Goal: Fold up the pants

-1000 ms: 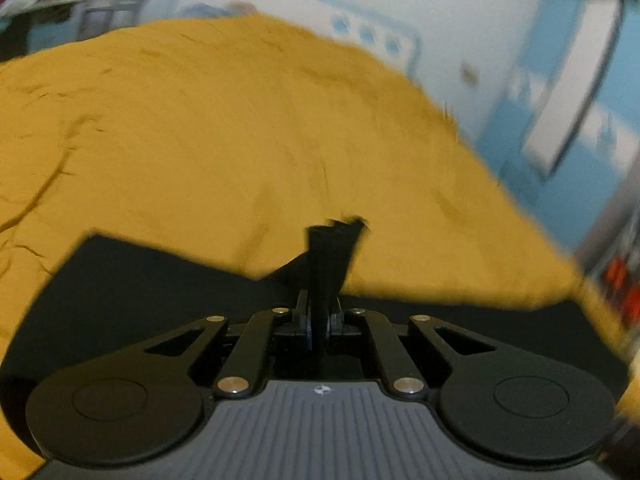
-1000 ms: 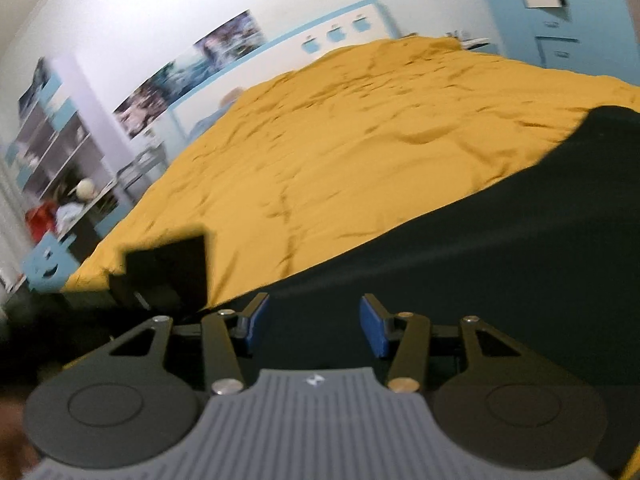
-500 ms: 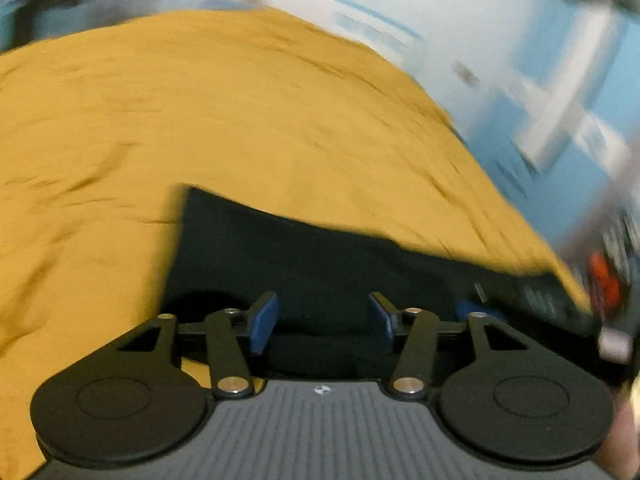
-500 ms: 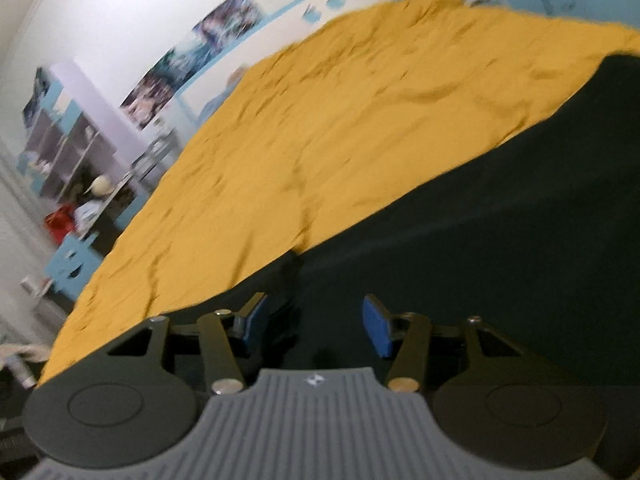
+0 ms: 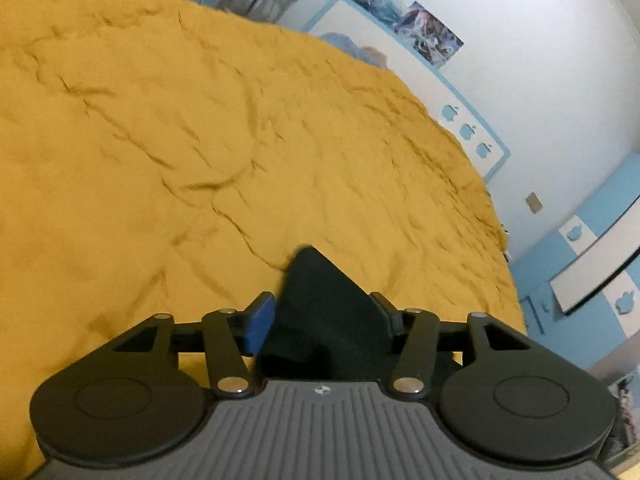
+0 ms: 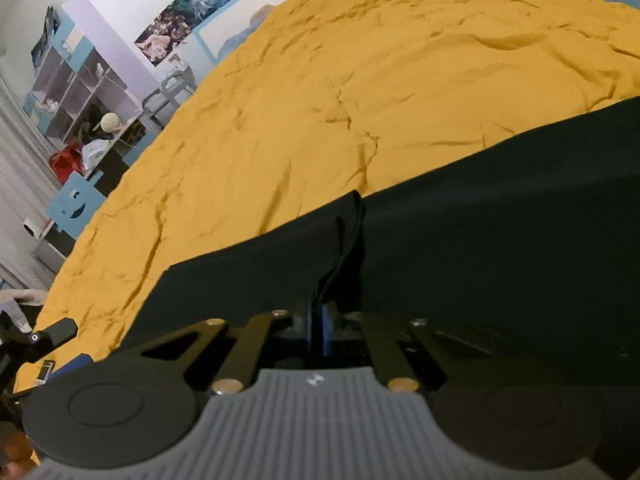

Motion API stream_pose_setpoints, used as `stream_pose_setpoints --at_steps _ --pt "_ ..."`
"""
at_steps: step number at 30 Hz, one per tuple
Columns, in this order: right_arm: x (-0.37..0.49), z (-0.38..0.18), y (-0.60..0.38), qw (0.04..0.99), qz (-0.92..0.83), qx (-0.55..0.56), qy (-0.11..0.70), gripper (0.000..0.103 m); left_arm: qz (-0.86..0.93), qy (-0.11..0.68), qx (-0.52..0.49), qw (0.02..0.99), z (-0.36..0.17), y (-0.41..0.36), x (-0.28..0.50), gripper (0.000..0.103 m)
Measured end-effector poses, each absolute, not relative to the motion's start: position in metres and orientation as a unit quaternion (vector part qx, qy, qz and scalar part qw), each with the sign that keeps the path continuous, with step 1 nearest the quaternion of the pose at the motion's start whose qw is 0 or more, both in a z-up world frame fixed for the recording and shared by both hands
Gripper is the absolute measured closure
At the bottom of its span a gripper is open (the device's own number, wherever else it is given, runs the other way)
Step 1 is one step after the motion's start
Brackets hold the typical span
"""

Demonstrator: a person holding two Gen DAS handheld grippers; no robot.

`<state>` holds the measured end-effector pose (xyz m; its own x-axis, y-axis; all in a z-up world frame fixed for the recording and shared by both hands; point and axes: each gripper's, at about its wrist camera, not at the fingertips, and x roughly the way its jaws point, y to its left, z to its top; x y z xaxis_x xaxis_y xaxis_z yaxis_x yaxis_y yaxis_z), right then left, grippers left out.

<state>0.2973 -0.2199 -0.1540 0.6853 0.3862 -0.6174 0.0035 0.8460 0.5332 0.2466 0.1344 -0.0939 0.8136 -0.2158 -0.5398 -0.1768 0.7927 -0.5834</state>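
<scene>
Black pants (image 6: 500, 220) lie spread on an orange bed cover (image 6: 360, 80). My right gripper (image 6: 320, 314) is shut on a pinched-up fold at the pants' far edge, and the cloth bunches upward just beyond the blue pads. In the left wrist view a pointed corner of the pants (image 5: 312, 272) lies between the fingers of my left gripper (image 5: 320, 304). Its jaws stand apart, the blue left pad (image 5: 258, 320) beside the cloth and not pressing it. The rest of the pants is hidden below that camera.
The orange cover (image 5: 160, 140) stretches wrinkled to a white and blue headboard (image 5: 460, 112). A blue cabinet (image 5: 592, 280) stands past the bed's right edge. Open shelves (image 6: 80, 80) and a cluttered desk (image 6: 104, 136) stand along the bed's left side.
My left gripper let go of the fold it held, opened, and swung across to a corner of the pants. My right gripper moved in and closed on the pants' edge.
</scene>
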Motion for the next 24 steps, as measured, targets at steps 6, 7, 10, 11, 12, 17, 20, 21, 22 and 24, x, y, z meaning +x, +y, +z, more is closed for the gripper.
stream_pose_setpoints --at_steps 6,7,10,11,12,17,20,21,22,24 --pt "0.281 -0.130 -0.244 0.887 0.114 0.270 0.357 0.103 0.005 0.340 -0.319 0.884 -0.109 0.142 0.269 0.042" --pt "0.280 -0.130 -0.245 0.888 0.111 0.266 0.359 0.103 -0.003 0.356 -0.314 0.880 -0.113 0.138 0.274 0.042" --pt "0.278 -0.138 -0.252 0.885 0.101 0.266 0.368 0.103 -0.028 0.392 -0.291 0.872 -0.123 0.121 0.283 0.042" --pt "0.278 -0.142 -0.253 0.884 0.097 0.262 0.375 0.103 -0.033 0.406 -0.274 0.871 -0.125 0.114 0.285 0.042" --pt "0.278 -0.145 -0.252 0.885 0.088 0.247 0.385 0.103 -0.031 0.419 -0.252 0.872 -0.128 0.107 0.288 0.042" --pt "0.261 -0.137 -0.245 0.926 0.010 0.124 0.356 0.095 -0.024 0.434 -0.149 0.888 -0.131 0.076 0.285 0.042" --pt "0.248 -0.120 -0.236 0.945 0.046 0.105 0.305 0.094 -0.023 0.425 -0.141 0.894 -0.133 0.072 0.280 0.041" --pt "0.246 -0.117 -0.230 0.947 0.069 0.098 0.297 0.094 -0.024 0.421 -0.147 0.895 -0.134 0.074 0.279 0.041" --pt "0.245 -0.116 -0.222 0.947 0.094 0.088 0.296 0.094 -0.025 0.417 -0.155 0.895 -0.137 0.075 0.279 0.040" --pt "0.247 -0.125 -0.209 0.940 0.121 0.066 0.313 0.093 -0.032 0.409 -0.174 0.895 -0.141 0.081 0.277 0.039"
